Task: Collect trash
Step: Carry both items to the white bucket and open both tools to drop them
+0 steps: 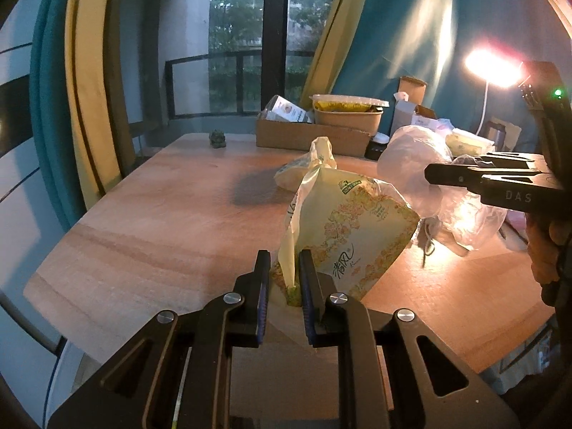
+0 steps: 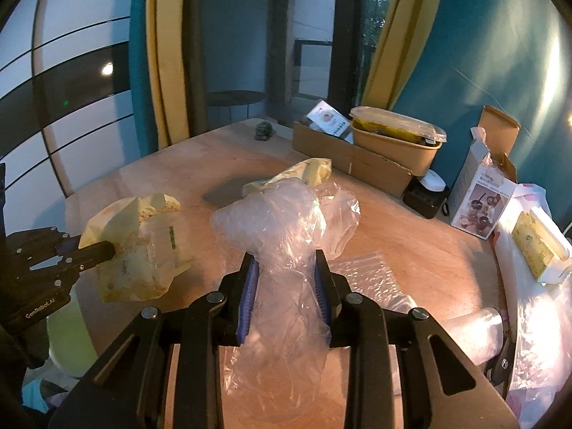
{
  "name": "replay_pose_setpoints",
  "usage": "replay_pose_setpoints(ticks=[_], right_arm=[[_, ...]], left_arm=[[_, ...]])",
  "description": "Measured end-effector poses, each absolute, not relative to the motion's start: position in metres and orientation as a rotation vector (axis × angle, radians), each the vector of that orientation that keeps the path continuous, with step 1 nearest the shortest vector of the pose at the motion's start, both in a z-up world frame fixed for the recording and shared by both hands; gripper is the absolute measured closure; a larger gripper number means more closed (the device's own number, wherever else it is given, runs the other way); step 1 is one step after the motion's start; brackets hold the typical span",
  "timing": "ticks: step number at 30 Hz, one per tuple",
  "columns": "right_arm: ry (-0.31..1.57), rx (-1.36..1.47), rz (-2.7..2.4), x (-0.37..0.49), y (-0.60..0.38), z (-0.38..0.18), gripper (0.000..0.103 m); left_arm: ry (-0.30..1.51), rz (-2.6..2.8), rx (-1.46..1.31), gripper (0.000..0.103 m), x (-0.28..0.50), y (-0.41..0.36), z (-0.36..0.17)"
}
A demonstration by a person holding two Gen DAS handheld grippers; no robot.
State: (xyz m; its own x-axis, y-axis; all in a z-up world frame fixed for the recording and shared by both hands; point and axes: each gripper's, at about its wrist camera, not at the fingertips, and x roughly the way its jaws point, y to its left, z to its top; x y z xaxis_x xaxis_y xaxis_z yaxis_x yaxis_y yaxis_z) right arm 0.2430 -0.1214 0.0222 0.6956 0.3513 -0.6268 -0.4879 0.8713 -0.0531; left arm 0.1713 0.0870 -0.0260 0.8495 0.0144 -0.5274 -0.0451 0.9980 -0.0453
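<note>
Two tissue wrappers, one clear bag.

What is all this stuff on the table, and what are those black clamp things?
Tissue wrapper: one, pale yellow, clamped in the left gripper, lifted off the table.
Clear bag: one, see-through, clamped in the right gripper.
Second wrapper: one, pale yellow, mid-table.
Cardboard tray: one, brown, far side of the table.
Food tub: one, tan with clear lid, in the tray.
White box: one, opened, right side.
Figurine: one, dark, far edge.
Lamp: one, lit, right rear.
Table: one, light wood.
Left gripper: black, blue pads, shut on the tissue wrapper.
Right gripper: black, blue pads, shut on the clear bag.
</note>
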Motion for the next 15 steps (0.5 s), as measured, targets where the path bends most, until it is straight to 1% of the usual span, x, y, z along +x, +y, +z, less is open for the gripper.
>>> replay_pose_setpoints(ticks=[15], right_arm=[[0.616, -0.274, 0.532, 0.197, -0.09, 0.029, 0.074]], left_arm=[[0.518, 0.078, -0.079, 0.085, 0.114, 0.103, -0.026]])
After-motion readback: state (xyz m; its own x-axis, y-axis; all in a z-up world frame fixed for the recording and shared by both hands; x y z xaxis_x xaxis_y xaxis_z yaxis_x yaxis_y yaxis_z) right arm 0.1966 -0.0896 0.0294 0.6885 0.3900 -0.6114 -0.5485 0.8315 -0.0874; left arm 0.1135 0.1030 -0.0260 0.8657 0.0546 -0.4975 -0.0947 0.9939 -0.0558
